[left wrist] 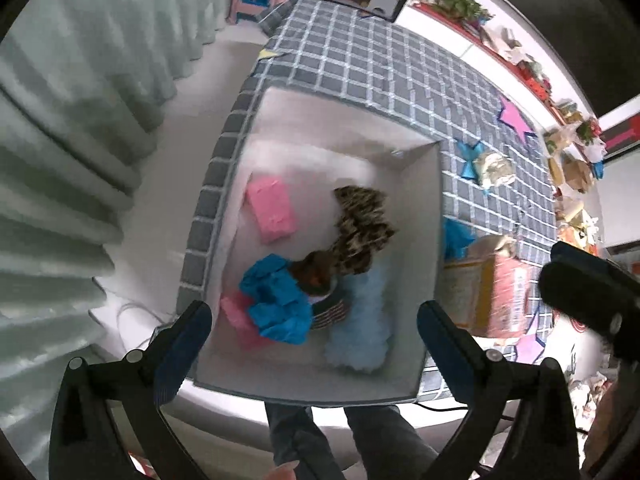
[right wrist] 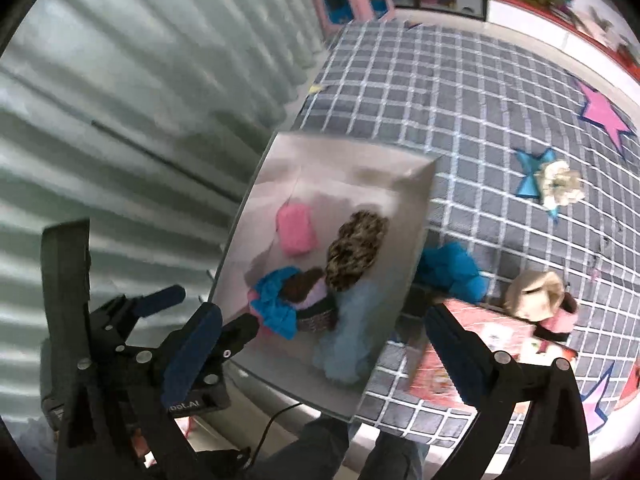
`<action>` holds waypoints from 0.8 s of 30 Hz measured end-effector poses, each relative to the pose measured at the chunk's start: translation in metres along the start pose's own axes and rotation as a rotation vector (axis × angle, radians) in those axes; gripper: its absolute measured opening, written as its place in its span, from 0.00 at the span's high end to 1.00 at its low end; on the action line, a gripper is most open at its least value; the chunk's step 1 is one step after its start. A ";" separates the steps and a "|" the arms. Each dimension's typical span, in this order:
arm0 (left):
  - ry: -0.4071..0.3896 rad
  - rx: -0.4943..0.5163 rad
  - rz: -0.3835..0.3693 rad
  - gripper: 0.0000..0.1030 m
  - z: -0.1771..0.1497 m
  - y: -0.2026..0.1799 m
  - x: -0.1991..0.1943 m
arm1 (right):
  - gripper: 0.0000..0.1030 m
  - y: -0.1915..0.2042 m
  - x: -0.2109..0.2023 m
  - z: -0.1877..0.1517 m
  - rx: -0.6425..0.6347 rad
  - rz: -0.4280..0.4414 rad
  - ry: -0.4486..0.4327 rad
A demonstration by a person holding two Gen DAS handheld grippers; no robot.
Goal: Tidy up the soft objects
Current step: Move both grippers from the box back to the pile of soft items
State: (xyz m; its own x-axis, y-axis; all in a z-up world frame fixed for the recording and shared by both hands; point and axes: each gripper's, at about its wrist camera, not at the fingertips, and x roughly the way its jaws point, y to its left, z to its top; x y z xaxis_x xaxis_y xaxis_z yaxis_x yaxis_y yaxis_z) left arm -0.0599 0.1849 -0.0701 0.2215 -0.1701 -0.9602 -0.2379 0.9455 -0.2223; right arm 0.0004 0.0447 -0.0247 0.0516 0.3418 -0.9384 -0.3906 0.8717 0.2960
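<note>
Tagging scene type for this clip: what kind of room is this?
Probably a home bedroom: a grey checked bedsheet over a mattress, pale pleated curtains alongside, and a white open bin of soft items on top.

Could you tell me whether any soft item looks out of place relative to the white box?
Yes: a bright blue fluffy item lies outside the white box, against its right wall, while similar soft pieces sit inside. A cream tuft also lies loose on the checked cloth.
</note>
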 end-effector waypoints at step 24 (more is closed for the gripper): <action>0.103 0.362 0.043 0.00 0.046 -0.188 0.039 | 0.01 -0.274 0.023 -0.058 0.461 -0.246 0.158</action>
State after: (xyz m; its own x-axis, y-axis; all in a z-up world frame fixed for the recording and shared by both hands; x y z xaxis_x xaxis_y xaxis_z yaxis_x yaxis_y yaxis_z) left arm 0.0372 0.0136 -0.0580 0.1176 -0.1380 -0.9834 0.1090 0.9861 -0.1254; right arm 0.0549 -0.2064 -0.1374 -0.0625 0.0825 -0.9946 0.0610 0.9950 0.0787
